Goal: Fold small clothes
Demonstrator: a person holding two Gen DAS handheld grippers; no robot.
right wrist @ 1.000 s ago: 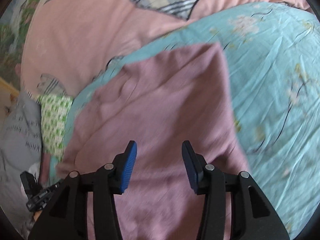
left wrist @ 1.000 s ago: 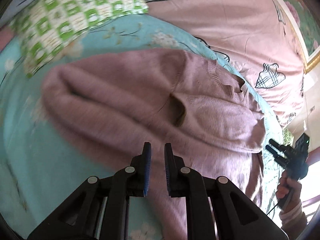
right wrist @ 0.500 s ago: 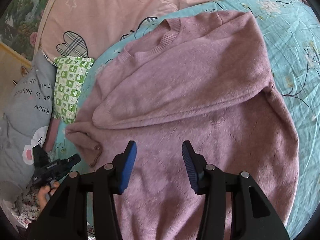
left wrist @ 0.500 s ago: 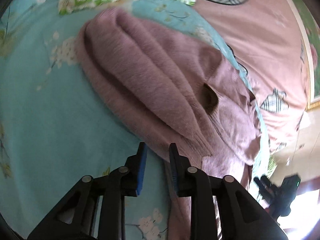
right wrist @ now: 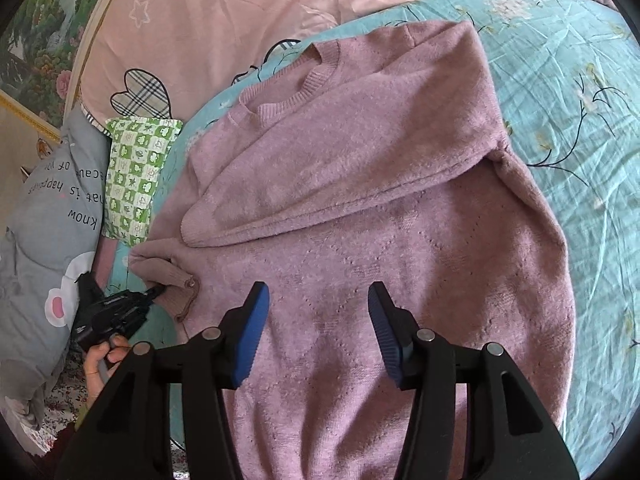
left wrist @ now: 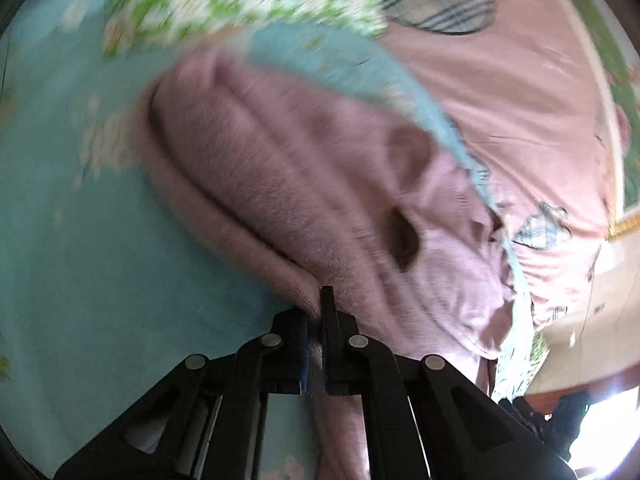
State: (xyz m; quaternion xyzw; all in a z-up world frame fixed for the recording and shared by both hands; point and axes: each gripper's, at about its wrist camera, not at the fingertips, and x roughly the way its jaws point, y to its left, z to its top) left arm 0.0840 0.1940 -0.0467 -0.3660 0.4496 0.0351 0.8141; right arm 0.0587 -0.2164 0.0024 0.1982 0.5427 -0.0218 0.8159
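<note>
- my left gripper [left wrist: 316,316] has just closed its fingers, and they now pinch the cuff of the sweater's sleeve [left wrist: 300,292] at the lower centre of the left wrist view; the knit bunches right at the fingertips.
- in the right wrist view the same left gripper [right wrist: 158,290] shows at the lower left, its tip on the rolled cuff [right wrist: 176,280], with my hand [right wrist: 104,360] around its handle below.
- my right gripper [right wrist: 316,320] has its fingers standing apart at a middling width, having just opened a little, with nothing between them; it hangs over the lower body of the pink sweater [right wrist: 400,260] in the lower centre of the frame, and i cannot tell if the tips touch the knit.
- the sweater lies flat on the bed's turquoise floral sheet [right wrist: 580,120], collar toward the upper centre, one sleeve [right wrist: 340,160] folded across the chest from upper right to middle left.
- a green-and-white checked pillow [right wrist: 136,180] sits at the sweater's left edge, a grey printed cushion [right wrist: 48,220] further left.
- a pink quilt [right wrist: 240,20] with plaid patches fills the top of the frame.
- the left wrist view is blurred.
</note>
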